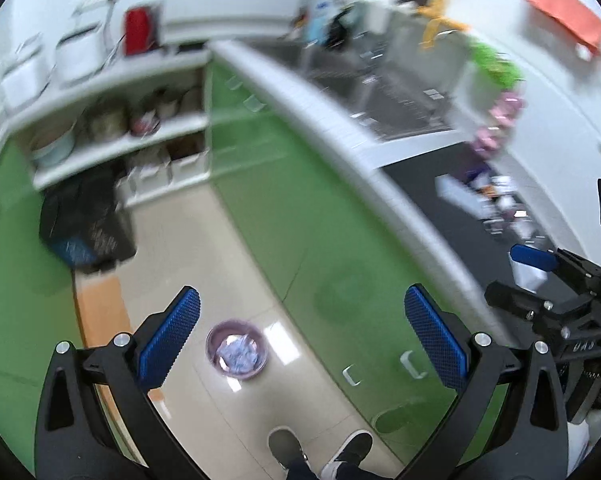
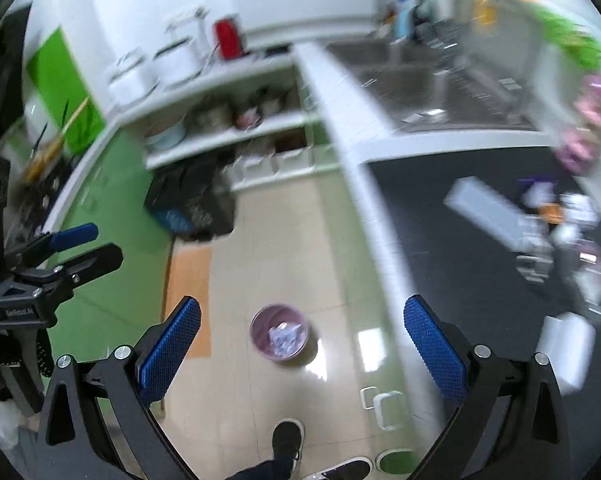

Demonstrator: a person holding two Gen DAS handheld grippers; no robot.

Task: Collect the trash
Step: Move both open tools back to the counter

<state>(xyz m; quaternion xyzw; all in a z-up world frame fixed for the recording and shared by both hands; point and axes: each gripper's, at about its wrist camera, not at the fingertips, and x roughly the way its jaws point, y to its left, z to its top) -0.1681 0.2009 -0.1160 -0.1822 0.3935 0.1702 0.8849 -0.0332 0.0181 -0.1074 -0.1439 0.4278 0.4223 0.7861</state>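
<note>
A small purple waste bin [image 1: 236, 350] [image 2: 280, 332] stands on the tiled floor with crumpled paper inside. My left gripper [image 1: 304, 336] hangs open high above the floor, and the bin shows between its blue pads. My right gripper [image 2: 302, 340] is also open and holds nothing; the bin shows between its pads too. A heap of loose wrappers and small items [image 2: 548, 224] [image 1: 496, 200] lies blurred on the dark counter top to the right. Each gripper appears at the edge of the other's view.
Green cabinet fronts [image 1: 300, 208] under a white counter edge run along the right. A steel sink [image 2: 420, 84] sits further back. White shelves with pots [image 2: 228, 128] and a black-bagged bin [image 2: 192, 204] stand at the far end. The person's shoes [image 2: 288, 440] are below.
</note>
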